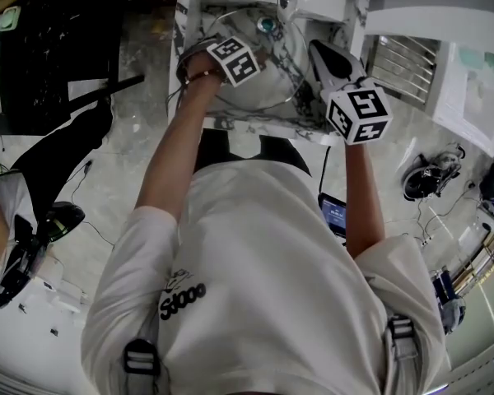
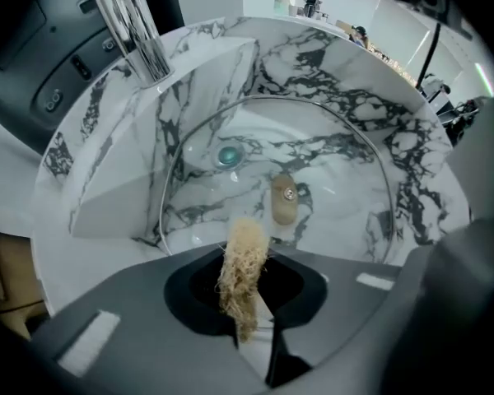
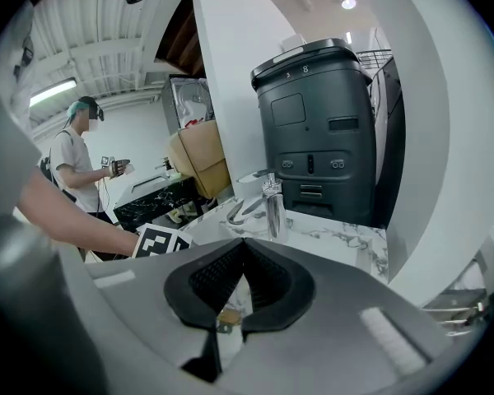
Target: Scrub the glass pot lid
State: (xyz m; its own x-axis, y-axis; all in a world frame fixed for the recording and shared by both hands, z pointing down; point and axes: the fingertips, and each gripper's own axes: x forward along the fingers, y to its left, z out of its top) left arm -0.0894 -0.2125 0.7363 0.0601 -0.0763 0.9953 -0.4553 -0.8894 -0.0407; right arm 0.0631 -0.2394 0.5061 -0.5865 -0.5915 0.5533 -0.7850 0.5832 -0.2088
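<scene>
Left gripper (image 2: 249,315) grips a loofah (image 2: 244,266) over the glass lid (image 2: 321,175).

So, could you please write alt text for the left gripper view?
The left hand-held gripper clamps a tan fibrous scrubber over a glass pot lid lying in a marble-patterned sink, with a chrome faucet upper left.

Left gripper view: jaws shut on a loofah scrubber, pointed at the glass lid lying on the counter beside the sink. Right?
One thing is off. The left gripper is shut on the loofah scrubber and points at the glass lid, but the lid lies inside the marble sink, not on the counter. The left gripper view shows it.
</scene>
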